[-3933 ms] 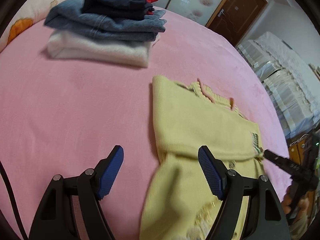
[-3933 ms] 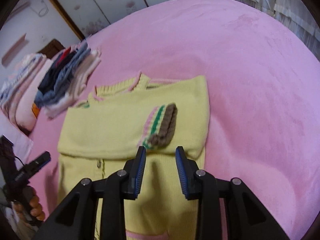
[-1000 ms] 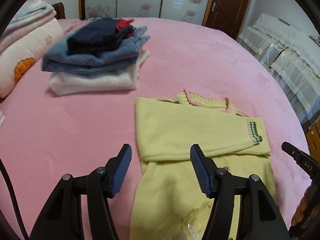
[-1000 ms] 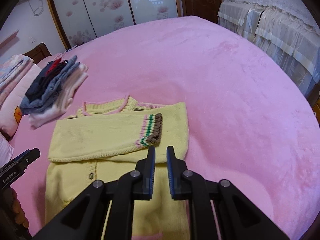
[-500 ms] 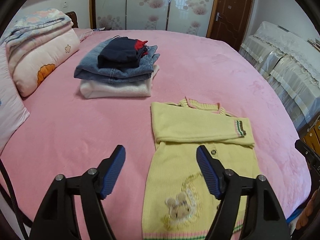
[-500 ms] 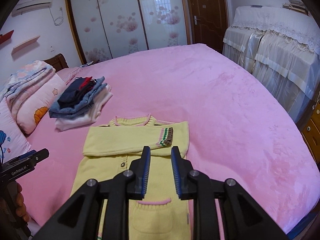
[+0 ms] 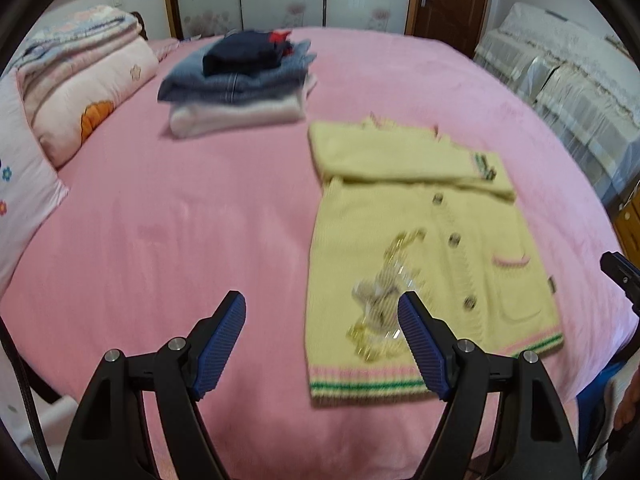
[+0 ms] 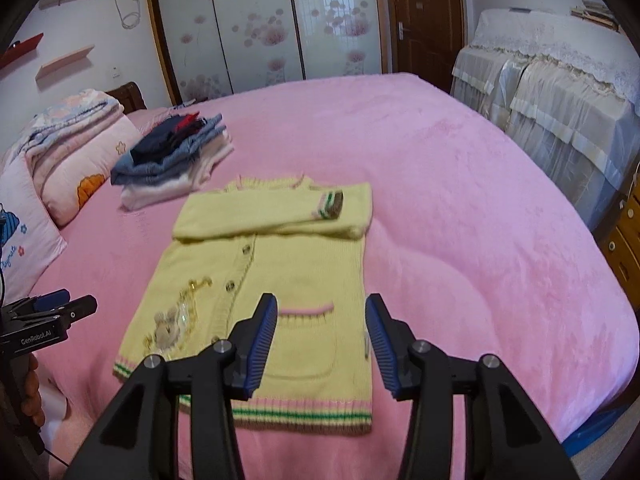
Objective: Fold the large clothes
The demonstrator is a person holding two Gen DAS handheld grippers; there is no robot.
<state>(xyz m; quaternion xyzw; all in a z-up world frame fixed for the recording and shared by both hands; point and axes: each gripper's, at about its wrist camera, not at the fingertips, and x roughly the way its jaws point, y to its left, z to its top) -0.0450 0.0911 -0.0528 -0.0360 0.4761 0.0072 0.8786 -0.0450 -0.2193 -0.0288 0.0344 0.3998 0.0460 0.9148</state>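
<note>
A yellow knit cardigan (image 7: 424, 236) lies flat on the pink bed (image 7: 200, 216), both sleeves folded across its chest, striped hem toward me. It also shows in the right wrist view (image 8: 280, 264). My left gripper (image 7: 322, 328) is open and empty, above the bed by the cardigan's lower left corner. My right gripper (image 8: 320, 330) is open and empty, over the cardigan's lower right part, near its pocket (image 8: 304, 320). The left gripper also shows at the left edge of the right wrist view (image 8: 60, 308).
A stack of folded clothes (image 7: 240, 80) sits at the back of the bed, also in the right wrist view (image 8: 176, 156). Pillows and folded quilts (image 7: 80, 80) lie at the left. Covered furniture (image 8: 560, 92) stands to the right, beyond the bed's edge.
Both grippers have pulled back toward the cardigan's hem, so the whole garment now shows. The right gripper has opened from nearly shut. The cardigan has not moved.
</note>
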